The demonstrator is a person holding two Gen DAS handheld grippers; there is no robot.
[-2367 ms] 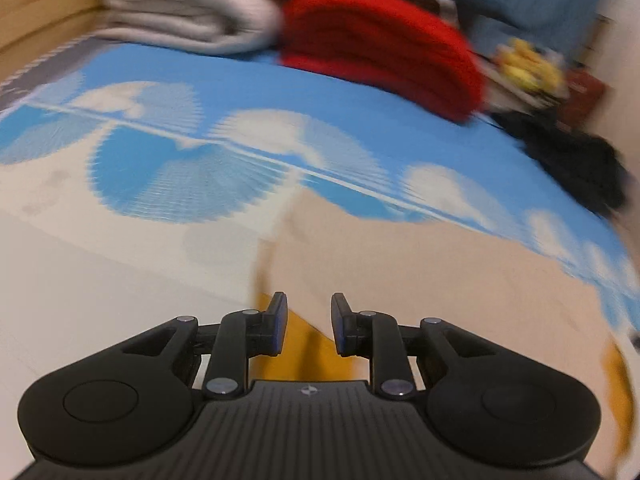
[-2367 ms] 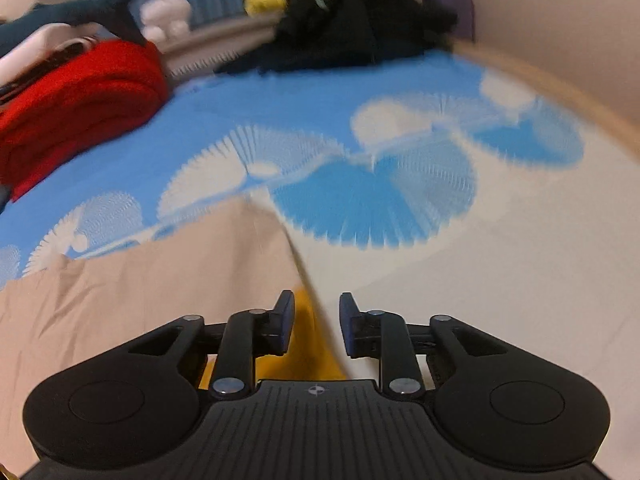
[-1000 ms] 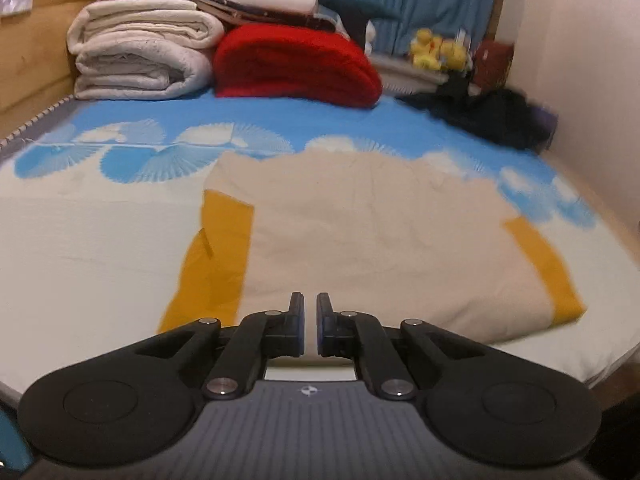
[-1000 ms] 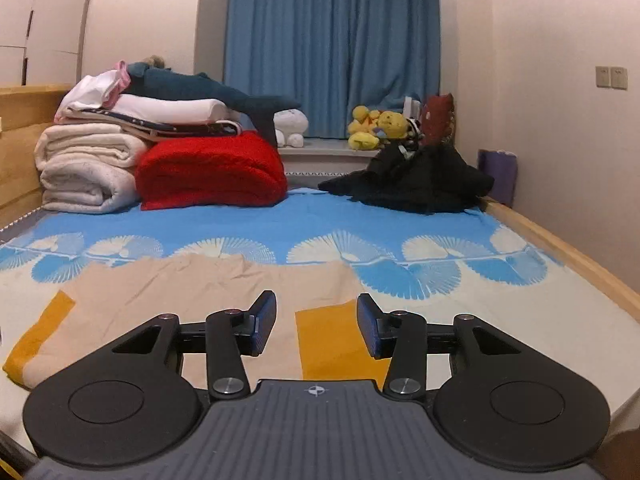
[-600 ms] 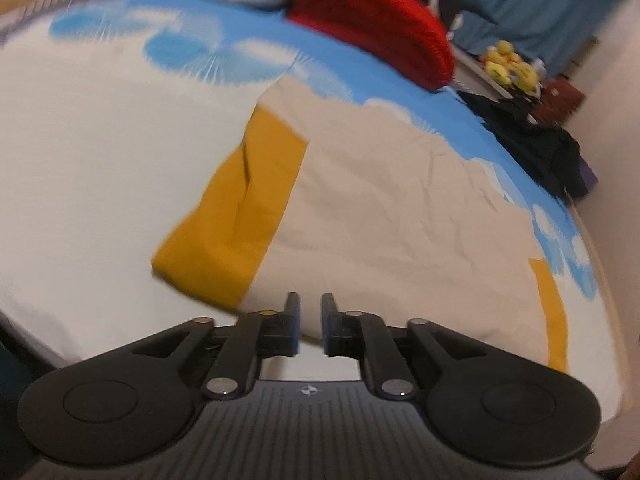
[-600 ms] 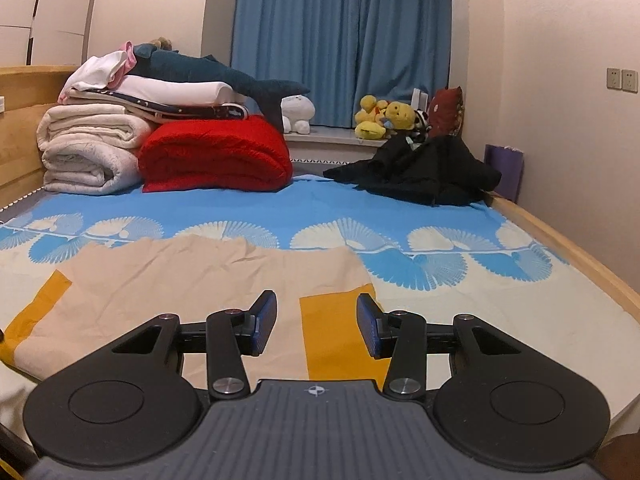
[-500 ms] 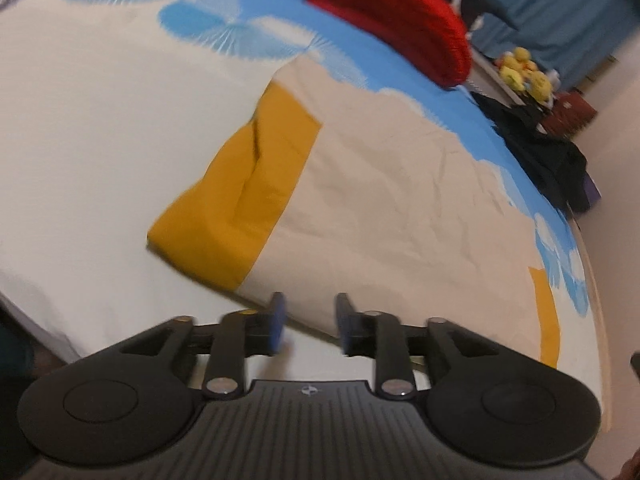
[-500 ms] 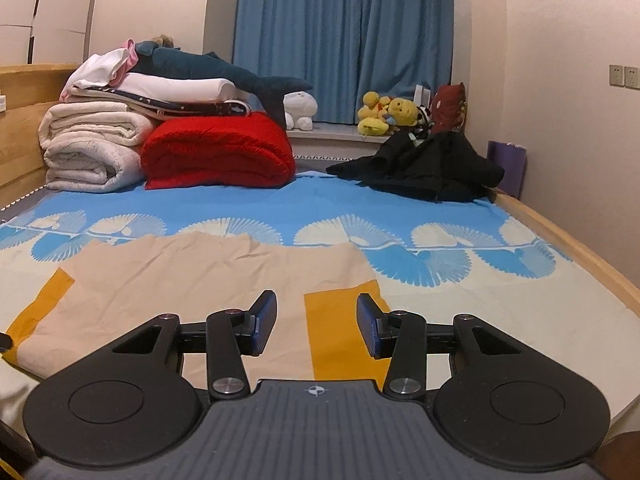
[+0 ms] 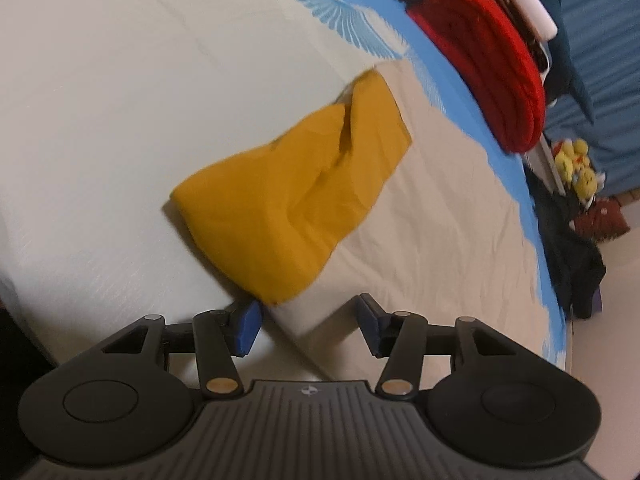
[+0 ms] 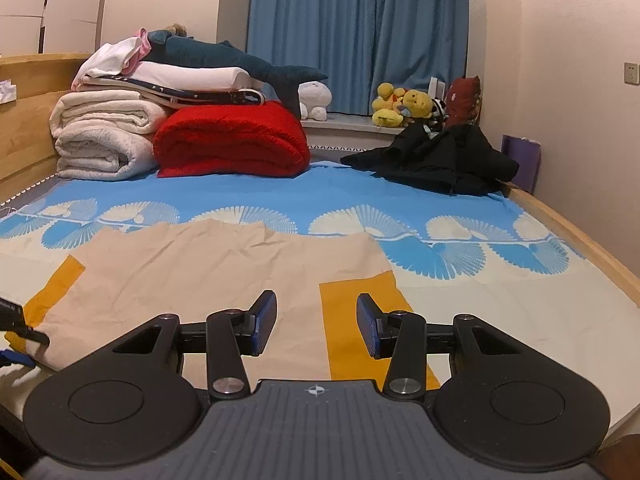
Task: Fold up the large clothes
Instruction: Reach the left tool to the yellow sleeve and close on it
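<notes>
A large beige garment (image 10: 224, 264) with mustard-yellow sleeves lies spread flat on the bed. In the left wrist view its beige body (image 9: 448, 216) runs to the right and its left yellow sleeve (image 9: 296, 196) lies crumpled just ahead. My left gripper (image 9: 308, 324) is open, its jaws either side of the sleeve's near corner, at the bed's near edge. My right gripper (image 10: 316, 320) is open and empty, low over the garment next to the right yellow sleeve (image 10: 360, 320). The left gripper shows at the far left of the right wrist view (image 10: 16, 340).
A blue and white fan-patterned sheet (image 10: 460, 240) covers the bed. At the head lie a red blanket (image 10: 232, 140), rolled white bedding (image 10: 104, 136) and a plush shark (image 10: 224, 56). A black garment heap (image 10: 440, 160) and plush toys (image 10: 404, 108) are at the back right. A wooden rail (image 10: 580, 240) runs along the right.
My left gripper has opened wide and dropped down and left to the yellow sleeve's near corner. My right gripper has stayed open and almost still.
</notes>
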